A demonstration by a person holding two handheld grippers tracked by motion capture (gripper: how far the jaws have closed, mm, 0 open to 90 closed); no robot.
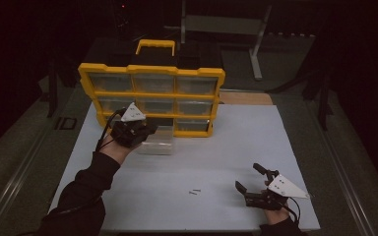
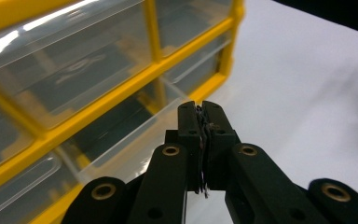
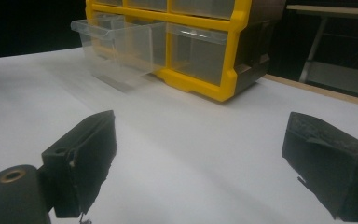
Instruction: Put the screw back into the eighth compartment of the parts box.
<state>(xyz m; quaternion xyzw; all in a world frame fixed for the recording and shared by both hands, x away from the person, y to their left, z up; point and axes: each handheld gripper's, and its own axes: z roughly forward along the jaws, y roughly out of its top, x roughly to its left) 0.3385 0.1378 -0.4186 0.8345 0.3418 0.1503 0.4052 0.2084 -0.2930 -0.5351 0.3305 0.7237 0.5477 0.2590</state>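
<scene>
Two small screws (image 1: 194, 191) lay nearest, on the bare white table (image 1: 216, 157), just left of the right gripper (image 1: 250, 186). That gripper rested low near the table's front edge; its jaws stood wide apart with nothing between them, and its own view showed bare table in the gap.

Farther off, the left gripper (image 2: 202, 122) had its jaws pressed together, holding nothing. In the high view it hung right at the clear plastic drawer (image 1: 156, 141), though whether it touched the drawer could not be told.

The drawer stuck out of the bottom middle slot of the yellow organiser (image 1: 151, 72), which stood upright at the far side of the table. It looked light, thin-walled and smooth, so probably slippery and apt to flex or crack under a hard squeeze. The raised front lip seemed the best place to grip it, or a side wall near the front. The other drawers sat flush.
</scene>
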